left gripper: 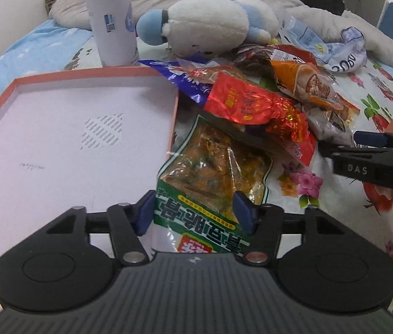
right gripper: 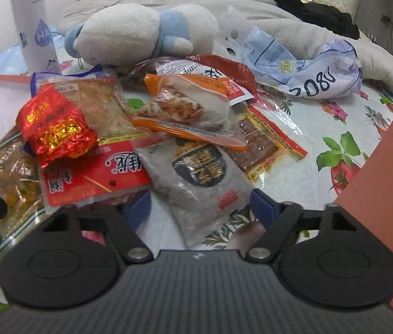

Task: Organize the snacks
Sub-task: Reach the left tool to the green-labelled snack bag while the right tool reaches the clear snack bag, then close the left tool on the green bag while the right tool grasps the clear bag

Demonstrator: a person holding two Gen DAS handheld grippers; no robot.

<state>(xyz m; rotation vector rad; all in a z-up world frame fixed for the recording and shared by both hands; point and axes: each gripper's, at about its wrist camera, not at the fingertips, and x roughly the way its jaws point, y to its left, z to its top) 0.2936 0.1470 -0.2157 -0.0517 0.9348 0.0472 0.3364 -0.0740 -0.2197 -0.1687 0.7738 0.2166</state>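
Both cameras sat low and close, facing the snack pile (left gripper: 254, 105). The left one looked from beside the pink box (left gripper: 85, 80). The right one looked from the pile's other side. Both saw the red packet (right gripper: 55, 125) and plush toy (left gripper: 210, 22).

You are looking at two evenly lit indoor views under cool, bluish-white light. Shadows are lying soft and faint beneath the snack packets (right gripper: 146, 144). Small glints are flashing off the red foil packet (left gripper: 252, 103) and clear wrappers. The fisheye lens is bending straight lines near the edges, and the corners are darkening. The far bedding (right gripper: 252, 19) is looking slightly soft.
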